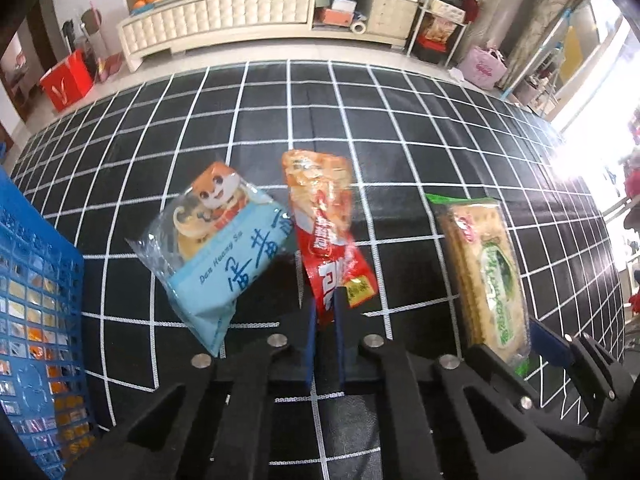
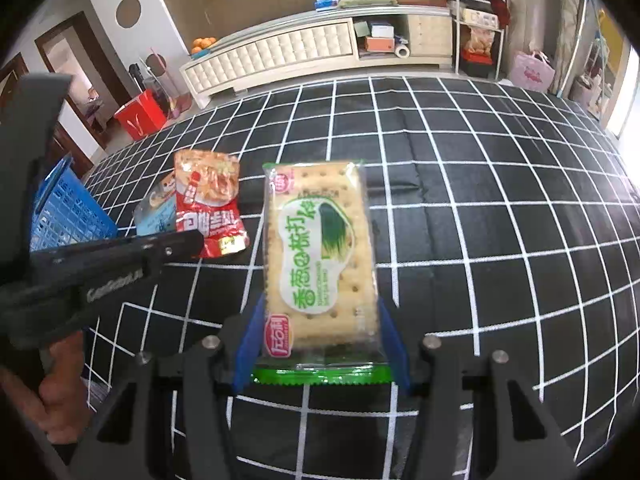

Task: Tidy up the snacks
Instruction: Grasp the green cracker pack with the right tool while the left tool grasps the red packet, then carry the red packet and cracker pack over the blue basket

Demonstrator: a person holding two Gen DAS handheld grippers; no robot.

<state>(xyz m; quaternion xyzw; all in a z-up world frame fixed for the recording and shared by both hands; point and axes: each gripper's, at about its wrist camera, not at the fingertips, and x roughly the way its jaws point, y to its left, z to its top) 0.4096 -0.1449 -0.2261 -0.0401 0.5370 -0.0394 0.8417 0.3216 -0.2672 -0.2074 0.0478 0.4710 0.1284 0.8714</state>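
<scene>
In the left tool (image 1: 324, 312), clamped on its bottom seam, the red snack pouch (image 1: 324, 220) hangs just above the checkered counter (image 1: 400, 120): light, crinkly, slippery film, so grip the seam. Right tool (image 2: 320, 344) pinches the cracker pack (image 2: 320, 248) by its sides; brittle contents. Blue basket (image 1: 36, 280) sits at the left.

The light blue snack packet (image 1: 218, 256), at centre left of the left wrist view, carries the printed words "Dan Huang Su" beside large blue Chinese characters. The cracker packet (image 2: 322, 256), in the middle of the right wrist view, shows green Chinese characters 香葱 and 梳打. The lettering on the red packet (image 1: 330, 240) is too blurred to read.
</scene>
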